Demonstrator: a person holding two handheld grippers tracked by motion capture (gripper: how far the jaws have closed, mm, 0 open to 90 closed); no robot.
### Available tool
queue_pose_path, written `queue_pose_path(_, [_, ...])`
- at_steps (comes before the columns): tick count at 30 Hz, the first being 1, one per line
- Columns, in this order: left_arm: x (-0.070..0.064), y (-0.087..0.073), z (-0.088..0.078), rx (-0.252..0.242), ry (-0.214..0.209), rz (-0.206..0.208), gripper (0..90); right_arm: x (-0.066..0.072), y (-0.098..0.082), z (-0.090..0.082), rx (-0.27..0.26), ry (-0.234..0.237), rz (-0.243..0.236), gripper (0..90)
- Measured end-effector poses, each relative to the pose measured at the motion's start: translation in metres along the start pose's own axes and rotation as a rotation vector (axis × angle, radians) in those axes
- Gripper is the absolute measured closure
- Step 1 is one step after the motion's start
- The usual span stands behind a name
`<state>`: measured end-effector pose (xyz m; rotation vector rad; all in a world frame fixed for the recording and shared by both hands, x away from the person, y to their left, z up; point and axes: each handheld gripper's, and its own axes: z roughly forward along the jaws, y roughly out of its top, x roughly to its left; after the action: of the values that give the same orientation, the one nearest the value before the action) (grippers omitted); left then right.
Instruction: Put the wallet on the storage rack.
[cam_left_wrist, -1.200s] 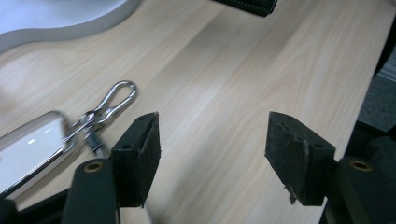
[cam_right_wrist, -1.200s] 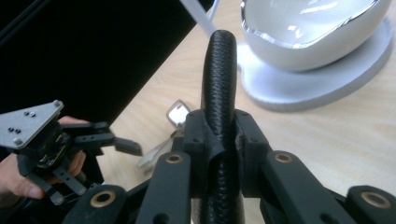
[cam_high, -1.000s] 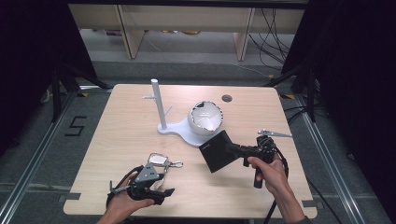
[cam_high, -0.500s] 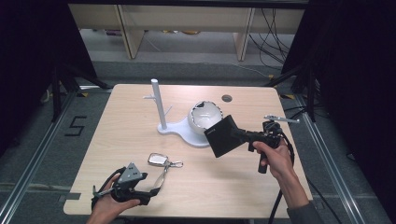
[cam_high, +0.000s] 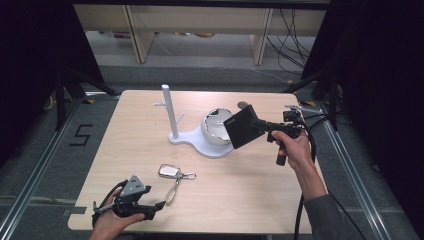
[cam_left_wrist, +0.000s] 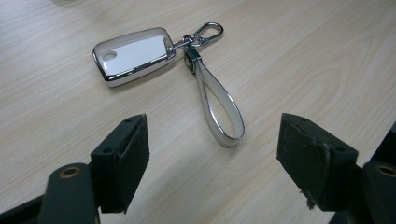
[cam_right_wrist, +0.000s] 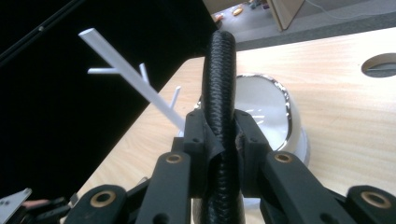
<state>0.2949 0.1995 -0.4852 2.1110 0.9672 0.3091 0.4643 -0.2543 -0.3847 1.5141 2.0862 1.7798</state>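
Observation:
A black leather wallet (cam_high: 242, 127) hangs in the air in front of the shiny bowl (cam_high: 215, 125), tilted. My right gripper (cam_high: 261, 125) is shut on its edge. In the right gripper view the wallet (cam_right_wrist: 220, 84) stands edge-on, pinched by the right gripper (cam_right_wrist: 222, 135). A silver key fob (cam_high: 169, 171) with a strap (cam_high: 175, 189) lies flat on the table. My left gripper (cam_high: 154, 208) rests near the front edge, just short of the strap. In the left gripper view the left gripper (cam_left_wrist: 212, 158) is open and holds nothing, with the fob (cam_left_wrist: 133, 55) and strap (cam_left_wrist: 219, 109) lying beyond it.
A white stand (cam_high: 210, 147) carries a tall post (cam_high: 169, 112) with short pegs, and the bowl sits on its base. A round hole (cam_high: 243, 105) is in the wooden table (cam_high: 250, 195) behind the bowl. Shelving and cables lie past the far edge.
My right gripper has carried the wallet up and away from the front of the table, toward the bowl. My left gripper has drawn back to the left, away from the key fob.

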Motion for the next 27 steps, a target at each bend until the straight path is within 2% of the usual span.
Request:
queue_pose_path(1, [0.000,0.000,-0.001,0.006,0.001,0.007,24.8,0.000,0.001,0.002,0.006,0.003,0.030,77.9])
queue_pose_path(3, [0.001,-0.001,-0.002,0.002,0.004,0.004,24.7,-0.003,0.004,0.007,0.006,-0.009,0.019,77.9])
queue_pose_path(6, [0.002,-0.002,-0.002,-0.001,0.004,0.010,24.7,-0.007,0.009,0.015,-0.004,-0.013,0.031,77.9])
queue_pose_path(7, [0.002,-0.002,-0.002,-0.002,0.008,-0.001,24.7,-0.007,0.009,0.015,-0.004,-0.013,0.031,77.9])
queue_pose_path(8, [0.002,-0.003,-0.002,-0.005,0.009,-0.004,24.6,-0.008,0.012,0.020,-0.003,-0.017,0.050,78.0])
queue_pose_path(10, [0.003,-0.004,-0.003,0.004,0.004,0.005,24.6,-0.011,0.015,0.026,0.000,-0.023,0.039,77.9])
queue_pose_path(11, [0.003,-0.004,-0.003,-0.001,0.004,-0.001,24.6,-0.010,0.017,0.029,0.002,-0.025,0.069,77.9])
queue_pose_path(16, [0.003,-0.005,-0.004,-0.002,0.008,-0.007,24.7,-0.016,0.021,0.043,0.013,-0.062,0.064,77.9])
queue_pose_path(18, [0.003,-0.006,-0.003,-0.011,0.008,-0.015,24.6,-0.017,0.022,0.045,0.014,-0.064,0.064,77.9])
queue_pose_path(19, [0.003,-0.006,-0.004,-0.002,0.002,-0.003,24.6,-0.016,0.023,0.047,0.016,-0.069,0.064,77.9])
queue_pose_path(27, [0.004,-0.007,-0.003,0.007,0.001,-0.004,24.6,-0.019,0.024,0.066,0.037,-0.094,0.063,77.8])
